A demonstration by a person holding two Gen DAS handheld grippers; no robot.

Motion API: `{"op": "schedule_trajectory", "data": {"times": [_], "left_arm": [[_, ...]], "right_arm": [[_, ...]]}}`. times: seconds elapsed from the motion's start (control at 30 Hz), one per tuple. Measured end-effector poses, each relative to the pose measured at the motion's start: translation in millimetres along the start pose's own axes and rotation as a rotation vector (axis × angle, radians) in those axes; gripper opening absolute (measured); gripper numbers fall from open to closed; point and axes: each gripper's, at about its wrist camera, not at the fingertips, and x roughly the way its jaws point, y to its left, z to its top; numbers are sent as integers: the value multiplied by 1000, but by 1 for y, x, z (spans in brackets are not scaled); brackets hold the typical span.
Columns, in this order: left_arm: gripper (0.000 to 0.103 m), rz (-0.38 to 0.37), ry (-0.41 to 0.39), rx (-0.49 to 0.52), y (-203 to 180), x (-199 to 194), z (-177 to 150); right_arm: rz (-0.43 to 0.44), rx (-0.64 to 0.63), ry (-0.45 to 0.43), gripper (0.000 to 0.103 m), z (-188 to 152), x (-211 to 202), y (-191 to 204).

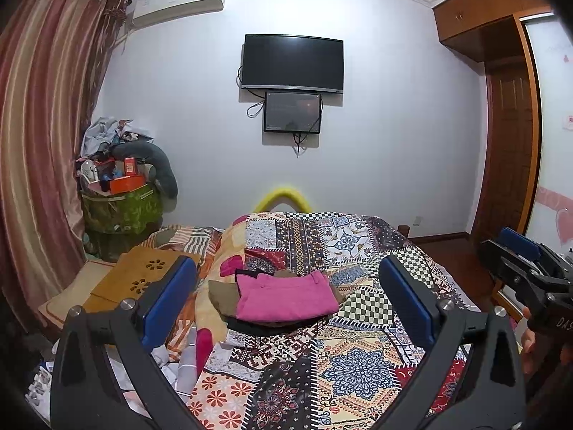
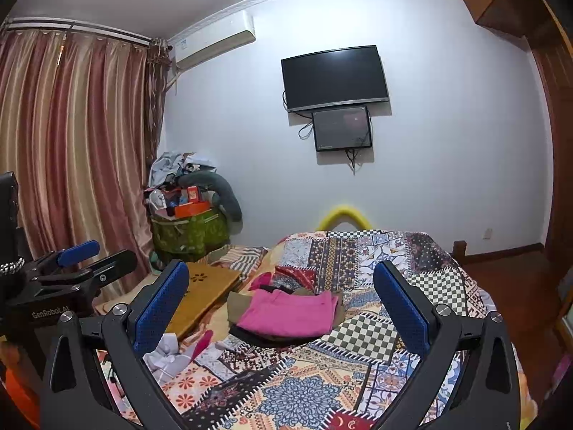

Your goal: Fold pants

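Patchwork bed [image 1: 358, 369] bears folded pink pants [image 1: 286, 299]; both tongs gape

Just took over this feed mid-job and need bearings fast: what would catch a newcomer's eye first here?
The folded pink pants stand out first, on top of a small pile of darker clothes in the middle of the patchwork bedspread. Both grippers, left and right, are open, held back from the pile. On the far wall hangs a dark TV with a smaller screen below.
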Motion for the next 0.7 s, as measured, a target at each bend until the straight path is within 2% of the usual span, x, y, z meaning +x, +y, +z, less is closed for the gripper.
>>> {"op": "schedule_trajectory", "data": {"times": [0.7], "left_arm": [[103,-50,31,15,-4,8,-2]], "right_arm": [[-8,10,3,102,1,1,0]]}}
